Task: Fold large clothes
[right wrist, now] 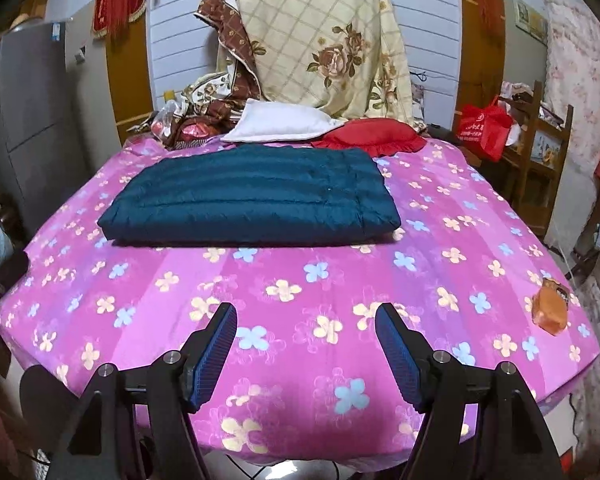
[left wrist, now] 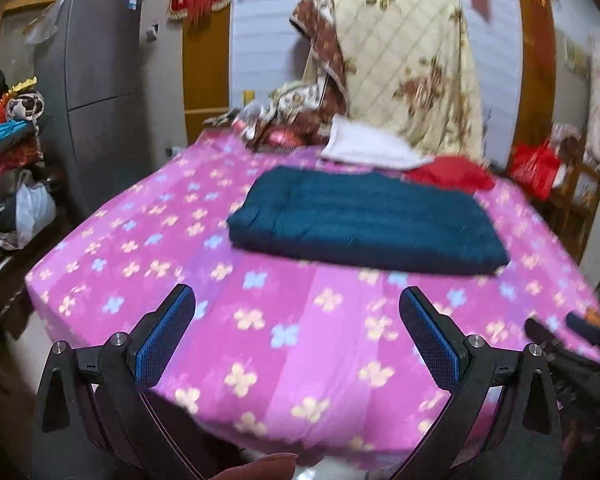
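Garment: we are facing the folded teal jacket (right wrist: 248, 196) lying mid-bed, long axis running left-right.
Grippers: we are holding left gripper (left wrist: 296, 328) and right gripper (right wrist: 306, 344) released, empty, near edge, right nearer.

Your left gripper (left wrist: 296, 308) and right gripper (right wrist: 306, 326): black angular frames, ribbed blue pads (right wrist: 216, 354), round silver screws (left wrist: 119, 337).

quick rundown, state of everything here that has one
teal garment: folded flat on the bed, untouched
left tool: open, empty
right tool: open, empty
white pillow: lying flat behind the garment
red pillow: lying flat beside the white one
floral quilt: draped upright
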The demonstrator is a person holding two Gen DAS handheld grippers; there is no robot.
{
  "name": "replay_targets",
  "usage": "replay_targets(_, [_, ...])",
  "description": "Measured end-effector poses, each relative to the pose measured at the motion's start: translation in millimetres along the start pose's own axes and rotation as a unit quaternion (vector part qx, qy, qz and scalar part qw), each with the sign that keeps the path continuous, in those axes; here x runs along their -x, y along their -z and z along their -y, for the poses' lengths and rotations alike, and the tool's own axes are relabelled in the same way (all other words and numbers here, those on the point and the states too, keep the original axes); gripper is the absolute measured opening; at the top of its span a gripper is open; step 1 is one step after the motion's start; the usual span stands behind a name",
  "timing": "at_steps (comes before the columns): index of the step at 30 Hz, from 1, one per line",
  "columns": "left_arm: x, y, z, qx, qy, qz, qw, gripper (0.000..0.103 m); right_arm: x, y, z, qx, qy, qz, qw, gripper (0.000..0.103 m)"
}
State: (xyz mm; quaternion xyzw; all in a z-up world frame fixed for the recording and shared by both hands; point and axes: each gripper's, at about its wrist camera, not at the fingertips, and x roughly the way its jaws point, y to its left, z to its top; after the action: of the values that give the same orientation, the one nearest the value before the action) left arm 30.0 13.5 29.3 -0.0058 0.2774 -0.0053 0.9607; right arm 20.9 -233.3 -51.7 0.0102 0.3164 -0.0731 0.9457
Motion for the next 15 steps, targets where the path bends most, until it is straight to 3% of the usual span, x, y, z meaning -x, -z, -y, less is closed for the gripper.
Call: replay_targets(15, [-4,16,10,-0.019,0.014,-0.025,0.9994,0.102,2,12,-18,0.024,0.051,-0.012,0.998,0.07])
